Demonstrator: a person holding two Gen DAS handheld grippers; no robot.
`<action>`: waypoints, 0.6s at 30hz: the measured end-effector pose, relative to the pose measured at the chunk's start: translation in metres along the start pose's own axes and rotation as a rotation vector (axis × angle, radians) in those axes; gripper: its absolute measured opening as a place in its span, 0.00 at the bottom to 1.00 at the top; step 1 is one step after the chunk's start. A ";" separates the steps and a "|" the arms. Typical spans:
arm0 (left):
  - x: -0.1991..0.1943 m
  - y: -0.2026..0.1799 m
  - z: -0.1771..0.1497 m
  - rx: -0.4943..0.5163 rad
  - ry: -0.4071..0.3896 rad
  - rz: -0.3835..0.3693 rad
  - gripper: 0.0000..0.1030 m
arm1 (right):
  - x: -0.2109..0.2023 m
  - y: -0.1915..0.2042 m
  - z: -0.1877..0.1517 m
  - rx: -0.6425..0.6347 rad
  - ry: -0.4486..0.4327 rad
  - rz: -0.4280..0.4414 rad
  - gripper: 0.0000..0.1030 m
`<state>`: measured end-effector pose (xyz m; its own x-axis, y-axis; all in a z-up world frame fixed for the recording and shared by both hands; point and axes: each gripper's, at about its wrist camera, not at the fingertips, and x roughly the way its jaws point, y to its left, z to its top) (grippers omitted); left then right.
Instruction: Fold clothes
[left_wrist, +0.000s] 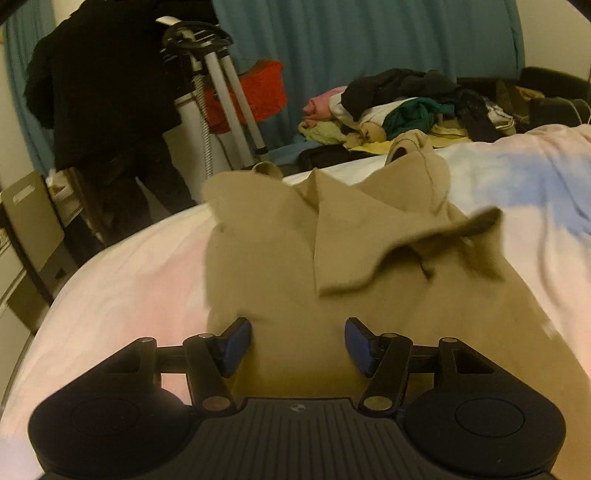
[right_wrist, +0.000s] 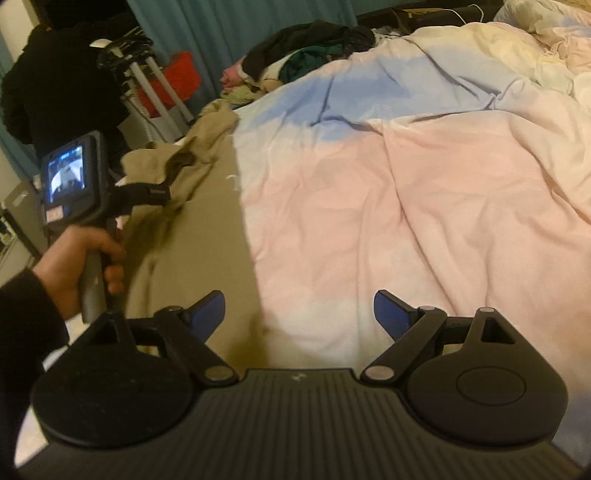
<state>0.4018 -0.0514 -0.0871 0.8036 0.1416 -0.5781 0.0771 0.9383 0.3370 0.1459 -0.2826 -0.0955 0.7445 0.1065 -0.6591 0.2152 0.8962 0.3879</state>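
Observation:
A tan garment (left_wrist: 332, 266) lies spread on the pink and blue bedcover (left_wrist: 129, 288), its upper part rumpled with a flap folded over. My left gripper (left_wrist: 298, 345) hovers open over the garment's near end, blue pads (left_wrist: 236, 345) apart with only cloth beneath them. In the right wrist view the same tan garment (right_wrist: 207, 229) runs along the bed's left side. My right gripper (right_wrist: 299, 314) stands open over the garment's right edge, where it meets the bedcover (right_wrist: 424, 206). A hand (right_wrist: 85, 258) holds the left gripper's handle at the left.
A heap of mixed clothes (left_wrist: 406, 107) lies beyond the bed against a teal curtain (left_wrist: 369, 40). A dark coat (left_wrist: 99, 85) hangs at the far left beside a metal stand (left_wrist: 225, 88) and a red item (left_wrist: 255, 88). A crumpled duvet (right_wrist: 546, 48) fills the bed's far right.

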 end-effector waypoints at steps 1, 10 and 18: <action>0.010 -0.003 0.006 0.013 -0.009 0.004 0.60 | 0.006 -0.001 0.002 0.000 -0.003 -0.010 0.86; 0.049 -0.038 0.084 0.062 -0.151 0.081 0.59 | 0.033 -0.008 0.011 -0.037 -0.072 -0.018 0.86; -0.034 -0.025 0.047 -0.028 -0.105 -0.033 0.71 | 0.031 -0.008 0.015 -0.058 -0.087 -0.006 0.86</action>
<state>0.4004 -0.0940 -0.0409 0.8584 0.0785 -0.5070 0.0890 0.9505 0.2978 0.1765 -0.2923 -0.1095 0.7959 0.0650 -0.6019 0.1851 0.9205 0.3441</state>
